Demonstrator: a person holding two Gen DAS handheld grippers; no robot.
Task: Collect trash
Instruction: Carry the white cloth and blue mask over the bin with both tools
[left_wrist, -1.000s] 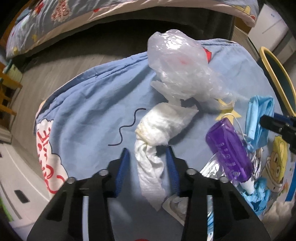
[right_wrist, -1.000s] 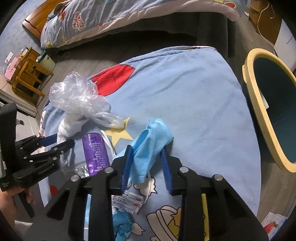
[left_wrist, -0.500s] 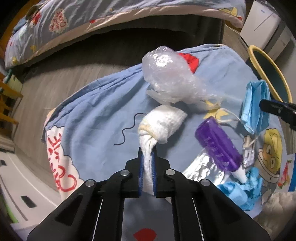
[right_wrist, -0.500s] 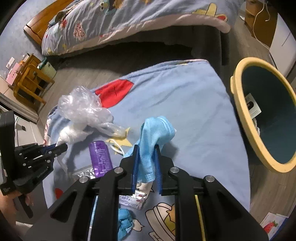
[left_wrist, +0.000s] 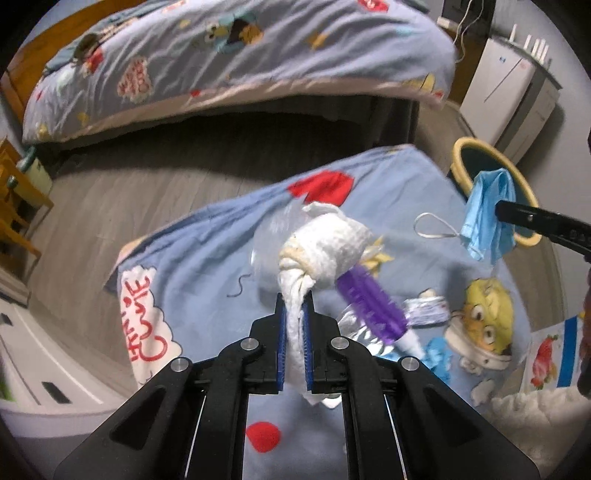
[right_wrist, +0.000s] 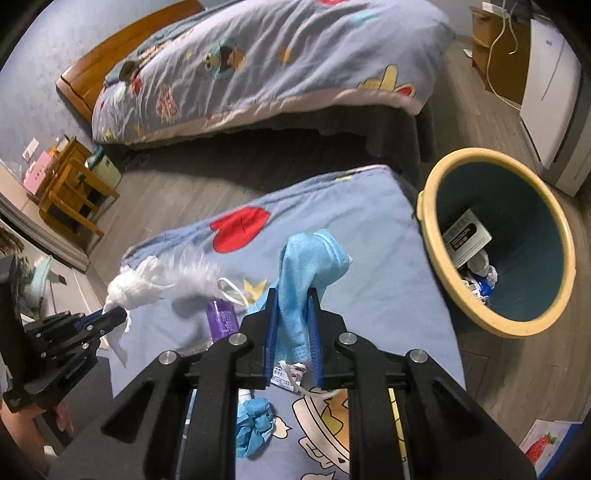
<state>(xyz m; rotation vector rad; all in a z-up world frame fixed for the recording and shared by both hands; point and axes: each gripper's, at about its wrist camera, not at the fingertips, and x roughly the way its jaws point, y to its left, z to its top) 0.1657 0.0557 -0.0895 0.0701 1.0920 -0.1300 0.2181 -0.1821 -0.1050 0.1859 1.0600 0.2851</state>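
Note:
My left gripper (left_wrist: 294, 295) is shut on a twisted white paper towel (left_wrist: 325, 247), held up above the blue cartoon blanket (left_wrist: 207, 258). The right wrist view shows the same towel (right_wrist: 136, 284) at the left gripper (right_wrist: 118, 314). My right gripper (right_wrist: 291, 295) is shut on a blue face mask (right_wrist: 306, 266), which hangs lifted over the blanket; its ear loop (left_wrist: 434, 225) dangles. A purple bottle (left_wrist: 369, 299) lies on the blanket beneath. The clear plastic bag (left_wrist: 273, 236) is mostly hidden behind the towel.
A yellow-rimmed bin (right_wrist: 432, 229) with trash inside stands on the floor right of the blanket. Crumpled blue glove (right_wrist: 255, 424), foil wrapper (left_wrist: 351, 325) and small packets (left_wrist: 424, 310) lie on the blanket. A bed (right_wrist: 277, 66) fills the far side; wooden chairs (right_wrist: 70, 188) stand left.
Both grippers closed, the left on the paper towel and the right on the blue mask, then rose, lifting both pieces off the blanket.

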